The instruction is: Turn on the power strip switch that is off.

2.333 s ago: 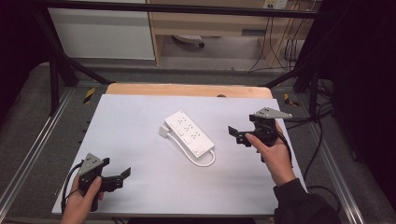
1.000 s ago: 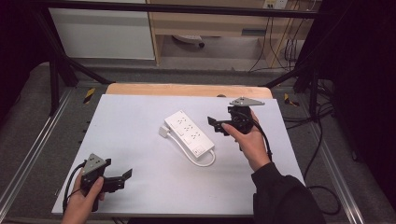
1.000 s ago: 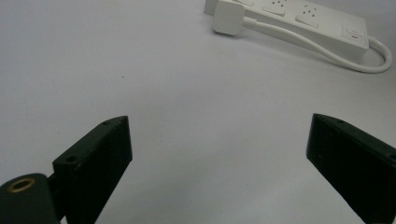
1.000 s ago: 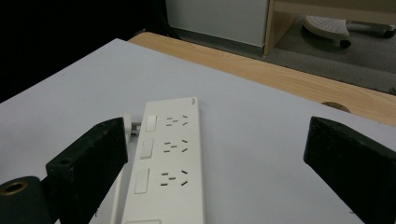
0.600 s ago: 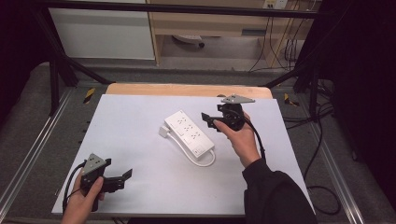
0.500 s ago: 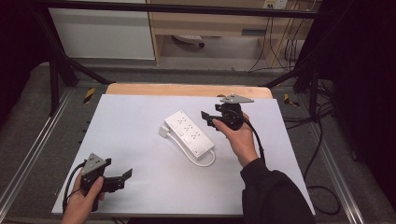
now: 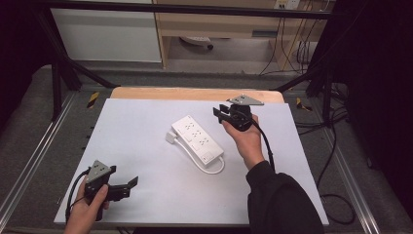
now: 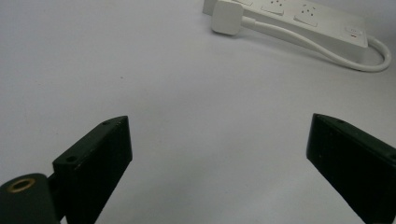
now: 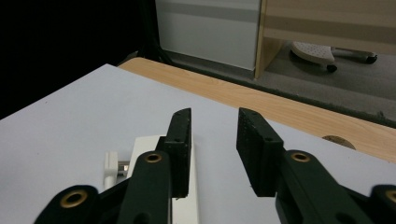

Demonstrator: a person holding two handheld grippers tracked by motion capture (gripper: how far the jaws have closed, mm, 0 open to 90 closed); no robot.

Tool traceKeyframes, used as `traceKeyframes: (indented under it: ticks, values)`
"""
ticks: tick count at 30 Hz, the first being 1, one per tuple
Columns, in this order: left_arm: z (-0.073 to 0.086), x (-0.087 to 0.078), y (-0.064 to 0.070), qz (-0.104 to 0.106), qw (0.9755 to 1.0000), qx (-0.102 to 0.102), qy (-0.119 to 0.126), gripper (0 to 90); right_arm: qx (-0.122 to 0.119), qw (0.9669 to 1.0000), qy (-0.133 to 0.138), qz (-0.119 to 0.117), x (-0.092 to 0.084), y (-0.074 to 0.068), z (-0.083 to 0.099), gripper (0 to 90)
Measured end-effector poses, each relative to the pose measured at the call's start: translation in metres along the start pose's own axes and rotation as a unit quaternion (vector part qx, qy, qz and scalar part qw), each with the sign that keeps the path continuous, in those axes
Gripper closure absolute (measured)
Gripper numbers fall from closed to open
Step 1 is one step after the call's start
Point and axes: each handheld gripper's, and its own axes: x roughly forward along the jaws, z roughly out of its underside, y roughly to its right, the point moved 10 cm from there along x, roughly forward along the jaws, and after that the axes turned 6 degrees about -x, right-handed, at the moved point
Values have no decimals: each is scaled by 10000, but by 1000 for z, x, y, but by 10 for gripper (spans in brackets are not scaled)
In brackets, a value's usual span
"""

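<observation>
The right gripper [image 7: 223,113] hangs just past the far end of the white power strip [image 7: 197,139], its jaws narrowed, having just been closing, with nothing between them. The left gripper [image 7: 127,186] gapes, well apart. Closing there could miss the strip or shove it.

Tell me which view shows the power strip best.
The high view: the whole power strip with its looped cable lies unobstructed. The left gripper view catches it partly at the top edge; the right gripper view shows one end behind the fingers.

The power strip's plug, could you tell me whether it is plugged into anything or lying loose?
Loose: the plug lies on the table beside the power strip, its cable looping back.
</observation>
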Motion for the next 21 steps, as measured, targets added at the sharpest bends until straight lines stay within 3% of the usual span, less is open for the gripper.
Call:
traceKeyframes:
  ticks: [5, 7, 12, 21]
  values:
    - [0, 0, 0, 11, 10000, 32, -16, 69, 14, 10000, 1, -2, 8, 1, 3, 761]
    - [0, 0, 0, 15, 10000, 33, -12, 69, -139, 9998, -106, 62, 14, 1, 8, 778]
    - [0, 0, 1, 21, 10000, 48, -22, 69, -231, 9995, -188, 71, 21, 1, 13, 799]
    - [1, 0, 1, 26, 10000, 61, -33, 69, -216, 9994, -265, 58, 33, -1, 21, 832]
